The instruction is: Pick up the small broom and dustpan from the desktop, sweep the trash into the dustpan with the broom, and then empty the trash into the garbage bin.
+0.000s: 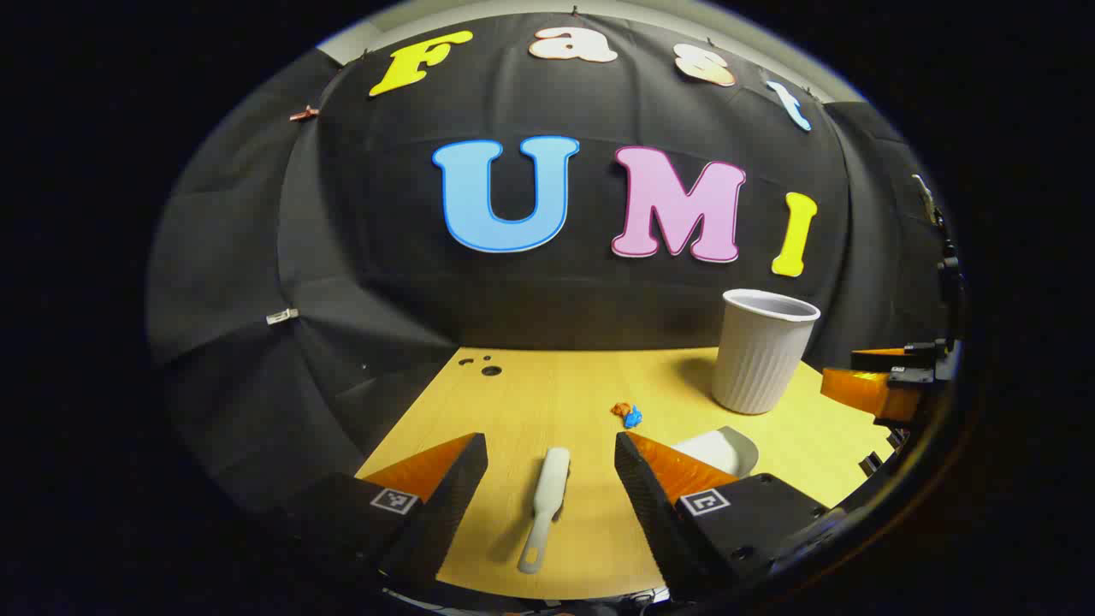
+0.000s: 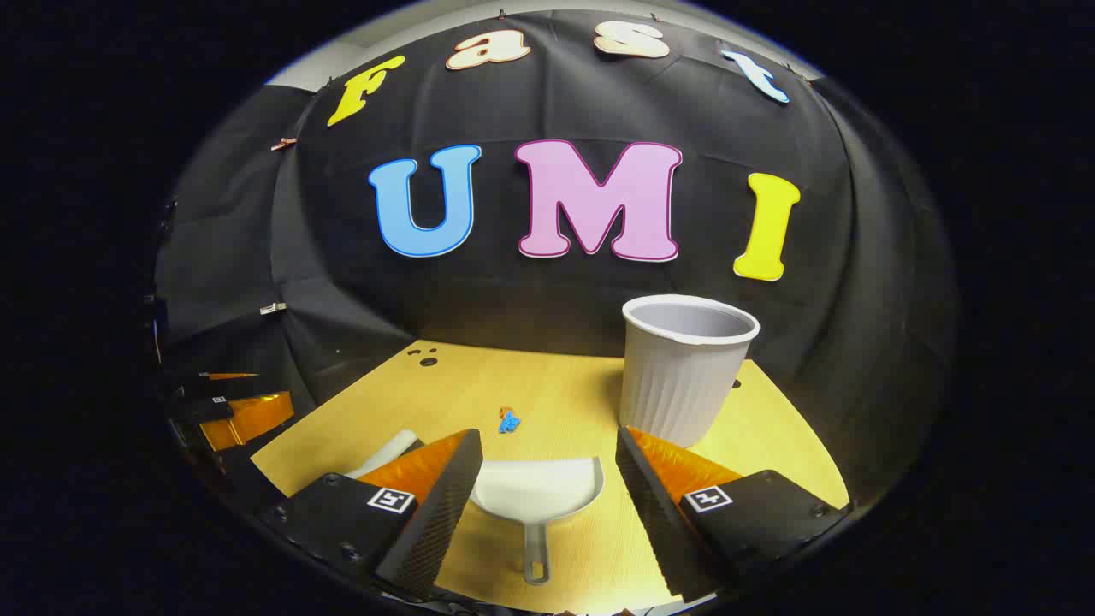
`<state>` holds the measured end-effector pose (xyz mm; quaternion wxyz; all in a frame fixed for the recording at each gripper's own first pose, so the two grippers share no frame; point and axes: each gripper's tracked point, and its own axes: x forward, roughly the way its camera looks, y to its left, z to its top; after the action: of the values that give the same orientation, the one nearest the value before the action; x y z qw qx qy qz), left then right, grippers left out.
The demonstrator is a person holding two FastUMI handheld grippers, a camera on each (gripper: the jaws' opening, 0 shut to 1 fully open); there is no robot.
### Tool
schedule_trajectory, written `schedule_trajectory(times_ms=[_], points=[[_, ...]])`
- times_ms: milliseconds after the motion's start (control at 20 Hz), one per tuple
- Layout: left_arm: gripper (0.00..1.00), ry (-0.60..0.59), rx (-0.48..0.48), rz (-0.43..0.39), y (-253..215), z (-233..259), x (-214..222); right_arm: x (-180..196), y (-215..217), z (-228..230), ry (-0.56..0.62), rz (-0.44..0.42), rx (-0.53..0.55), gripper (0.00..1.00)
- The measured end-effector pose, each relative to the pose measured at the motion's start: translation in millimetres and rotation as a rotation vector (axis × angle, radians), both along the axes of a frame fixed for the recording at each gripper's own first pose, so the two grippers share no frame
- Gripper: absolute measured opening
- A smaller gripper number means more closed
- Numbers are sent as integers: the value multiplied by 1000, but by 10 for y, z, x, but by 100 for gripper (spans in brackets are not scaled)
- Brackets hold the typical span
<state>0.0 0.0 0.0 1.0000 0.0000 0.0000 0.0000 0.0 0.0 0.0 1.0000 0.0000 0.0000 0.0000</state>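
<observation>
Left tongs (image 1: pixel 551 479) open, broom (image 1: pixel 545 507) on tabletop (image 1: pixel 547 385) between fingers; right tongs (image 2: pixel 547 479) open, dustpan (image 2: pixel 537 492) between fingers, untouched.

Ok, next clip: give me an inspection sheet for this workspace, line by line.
Surface: wooden desktop, small holes at its far left corner.
Job's things: broom and dustpan lie flat, ungrasped; trash scraps mid-desk; ribbed garbage bin upright, far right.
Clutter: nothing seen.
Grippers: left gripper open, fingers either side of the broom; right gripper open, fingers either side of the dustpan.
Cables: nothing seen.
Surroundings: black cloth wall, clipped.
</observation>
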Motion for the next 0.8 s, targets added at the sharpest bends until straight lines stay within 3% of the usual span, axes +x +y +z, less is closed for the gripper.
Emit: schedule_trajectory(times_ms=[250,800], points=[[96,41,-44,-10,71,-133,80,-48,56,-153,26,7,10,98],[96,145,8,-10,11,-535,300,112,179,-341,109,81,17,98]])
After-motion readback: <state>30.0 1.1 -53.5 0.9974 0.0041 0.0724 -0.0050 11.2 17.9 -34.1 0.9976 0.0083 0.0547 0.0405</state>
